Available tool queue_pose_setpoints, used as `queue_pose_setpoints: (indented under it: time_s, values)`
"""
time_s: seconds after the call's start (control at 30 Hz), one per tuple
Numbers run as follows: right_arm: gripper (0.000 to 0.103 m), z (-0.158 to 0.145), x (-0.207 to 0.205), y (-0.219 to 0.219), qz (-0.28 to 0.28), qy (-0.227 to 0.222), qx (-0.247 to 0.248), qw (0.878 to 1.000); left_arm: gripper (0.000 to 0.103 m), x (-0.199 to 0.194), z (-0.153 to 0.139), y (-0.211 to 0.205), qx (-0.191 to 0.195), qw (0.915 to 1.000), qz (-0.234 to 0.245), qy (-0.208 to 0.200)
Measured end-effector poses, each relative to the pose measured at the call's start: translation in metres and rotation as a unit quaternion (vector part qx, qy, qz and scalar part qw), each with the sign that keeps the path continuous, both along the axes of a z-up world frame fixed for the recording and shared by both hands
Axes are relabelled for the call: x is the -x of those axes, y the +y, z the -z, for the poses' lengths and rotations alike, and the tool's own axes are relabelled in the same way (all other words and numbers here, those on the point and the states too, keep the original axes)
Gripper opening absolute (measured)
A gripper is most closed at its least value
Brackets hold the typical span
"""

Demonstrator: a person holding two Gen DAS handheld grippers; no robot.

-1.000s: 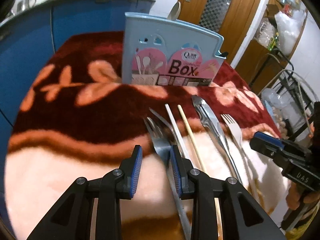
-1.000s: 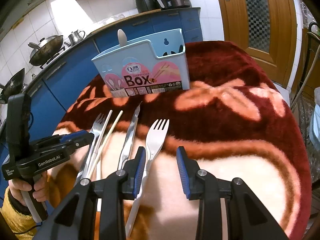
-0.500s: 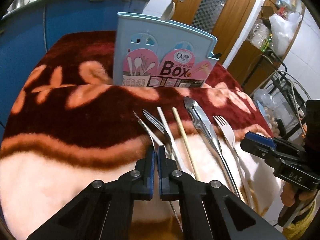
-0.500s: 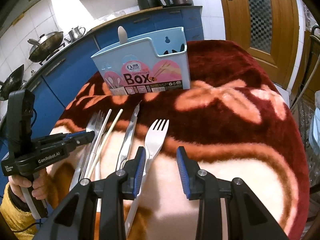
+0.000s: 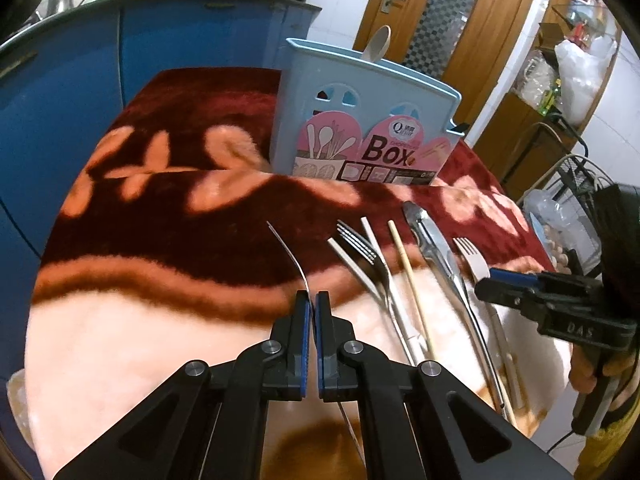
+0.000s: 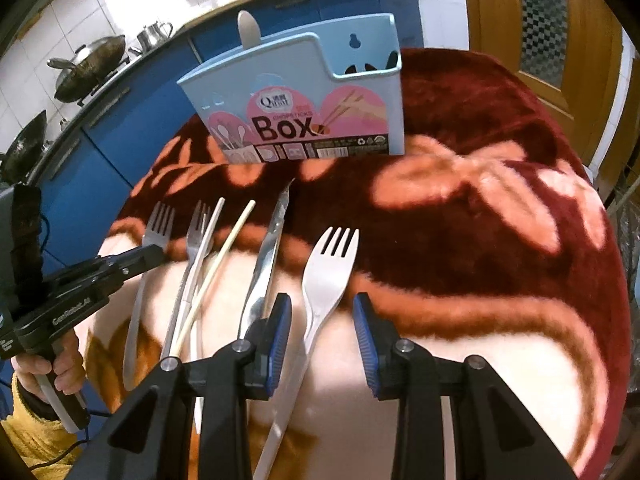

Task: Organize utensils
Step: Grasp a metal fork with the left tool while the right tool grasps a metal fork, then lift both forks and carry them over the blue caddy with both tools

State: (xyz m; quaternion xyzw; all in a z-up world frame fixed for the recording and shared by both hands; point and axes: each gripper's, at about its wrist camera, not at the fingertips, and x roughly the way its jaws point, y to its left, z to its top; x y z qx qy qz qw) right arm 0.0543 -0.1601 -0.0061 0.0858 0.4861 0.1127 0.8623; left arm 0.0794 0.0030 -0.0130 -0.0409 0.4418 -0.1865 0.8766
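Kitchen, blue cabinets and a wooden door behind; work surface — a counter covered by a maroon floral blanket [image 6: 500, 208].

Holder: pale blue utensil box [image 6: 304, 104], upright at the far side of the blanket, with a spoon handle [image 6: 249, 28] already standing in it.

Loose items, laid in a row near the front edge: steel fork [image 5: 362, 246], grey chopstick [image 5: 352, 266], bamboo chopstick [image 6: 224, 264], steel knife [image 6: 268, 260], white plastic fork [image 6: 330, 268].

Left tool [image 5: 312, 304]: jaws closed to a sliver on a second steel fork [image 5: 290, 254], gripped edge-on at the neck. In the right wrist view its tines [image 6: 160, 220] project past the tool tip. It looks lifted clear of the blanket, though the fisheye view makes this uncertain.

Right tool [image 6: 322, 312]: jaws partly open, nothing held. The white plastic fork's handle lies between the blue pads, and neither pad appears to touch it.

Step in hand: first fork secured by the left tool; right tool lined up for its own pick.

Next move calls for: carrying the held fork to the box and dropping it into an open compartment, keeping the thin neck from twisting in the pads — and the right tool closing on the plastic fork's handle without nudging the knife just beside it.
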Motion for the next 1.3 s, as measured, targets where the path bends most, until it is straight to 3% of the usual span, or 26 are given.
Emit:
queue_pose_setpoints:
  time_s: [0.2, 0.33, 0.4, 0.63, 1.0, 1.3]
  values:
    - [0.037, 0.001, -0.013, -0.006, -0.008, 0.025, -0.037, 0.999, 0.003, 0.001, 0.0, 0.001, 0.0, 1.0, -0.004, -0.005]
    - [0.021, 0.002, -0.013, -0.009, -0.013, 0.028, -0.045, 0.999, 0.002, 0.003, -0.002, 0.001, 0.004, 0.9999, -0.007, -0.009]
    - [0.006, 0.003, -0.011, -0.009, -0.018, 0.026, -0.052, 0.998, 0.002, 0.004, -0.004, 0.001, 0.004, 0.9999, -0.008, -0.014]
    - [0.006, -0.001, 0.0, -0.01, -0.021, 0.005, -0.075, 0.997, 0.001, 0.011, -0.017, -0.001, 0.005, 0.999, -0.008, -0.043]
    - [0.006, -0.04, 0.028, -0.009, -0.001, -0.115, -0.065, 0.991, 0.001, 0.026, -0.043, 0.001, 0.019, 0.9951, -0.014, -0.096]
    - [0.006, -0.082, 0.048, 0.002, 0.004, -0.224, -0.033, 0.974, 0.001, 0.033, -0.074, 0.0, 0.03, 0.9878, -0.017, -0.152]
